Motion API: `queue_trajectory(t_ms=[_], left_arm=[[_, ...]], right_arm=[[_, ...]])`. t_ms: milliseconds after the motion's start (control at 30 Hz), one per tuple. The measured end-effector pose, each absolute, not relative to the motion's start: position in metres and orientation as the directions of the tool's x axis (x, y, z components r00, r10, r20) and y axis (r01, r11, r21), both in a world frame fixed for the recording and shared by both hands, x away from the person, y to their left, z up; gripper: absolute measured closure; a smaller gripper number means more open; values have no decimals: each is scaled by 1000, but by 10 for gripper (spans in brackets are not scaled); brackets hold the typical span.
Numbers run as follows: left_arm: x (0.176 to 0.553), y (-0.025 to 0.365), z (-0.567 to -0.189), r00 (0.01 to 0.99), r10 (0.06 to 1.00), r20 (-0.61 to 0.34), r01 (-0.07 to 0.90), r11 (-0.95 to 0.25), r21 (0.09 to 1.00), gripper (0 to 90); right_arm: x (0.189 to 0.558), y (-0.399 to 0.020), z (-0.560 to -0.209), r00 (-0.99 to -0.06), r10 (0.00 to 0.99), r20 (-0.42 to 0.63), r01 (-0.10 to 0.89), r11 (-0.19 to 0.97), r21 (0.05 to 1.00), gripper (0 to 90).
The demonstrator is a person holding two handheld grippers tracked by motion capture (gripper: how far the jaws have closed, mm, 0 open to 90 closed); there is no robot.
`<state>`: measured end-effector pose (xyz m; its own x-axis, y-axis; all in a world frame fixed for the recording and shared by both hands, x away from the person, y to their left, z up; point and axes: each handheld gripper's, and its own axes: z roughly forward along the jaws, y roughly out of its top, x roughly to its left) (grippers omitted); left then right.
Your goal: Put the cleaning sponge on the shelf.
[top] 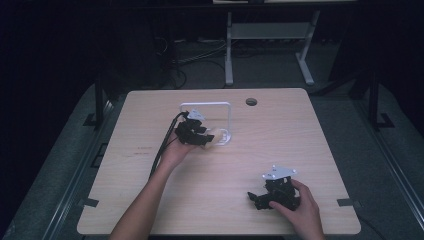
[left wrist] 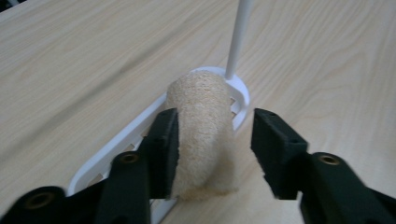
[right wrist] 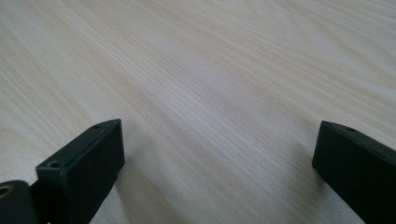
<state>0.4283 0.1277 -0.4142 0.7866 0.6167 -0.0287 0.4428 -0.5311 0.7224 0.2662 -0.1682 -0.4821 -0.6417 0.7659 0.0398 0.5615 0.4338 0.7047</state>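
On the pale wooden counter (top: 150, 200) a white wire rack (top: 227, 120) stands a little towards the far edge, its thin frame rising upright from a flat slotted base. A tan, rough-textured sponge (left wrist: 203, 130) rests on that base, leaning over its rim close to the foot of the frame's post. The left gripper (left wrist: 215, 140) is at the rack's near-left side, and its jaws straddle the sponge: one black pad lies against the sponge's side, while the other stands clear of it with a gap of bare counter between, so the grip is released, not clenched. In the high view the left gripper (top: 207, 137) sits just in front of the rack, its cable trailing back along the forearm. The right gripper (top: 255, 199) rests low near the near-right corner of the counter, well apart from the rack, its jaws (right wrist: 215, 154) spread wide over bare wood with nothing between them
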Motion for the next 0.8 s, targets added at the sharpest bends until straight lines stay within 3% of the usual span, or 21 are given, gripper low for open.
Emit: queue_trajectory(t_ms=[267,800], left_arm=[[415,135,-413,810,575,-113,469,-520,714,886],[402,119,-437,835,539,-113,456,-562,690,899]], right_arm=[[266,-169,-482,-642,766,33,560,439,703,18],[266,-169,-482,-642,766,32,560,440,702,18]])
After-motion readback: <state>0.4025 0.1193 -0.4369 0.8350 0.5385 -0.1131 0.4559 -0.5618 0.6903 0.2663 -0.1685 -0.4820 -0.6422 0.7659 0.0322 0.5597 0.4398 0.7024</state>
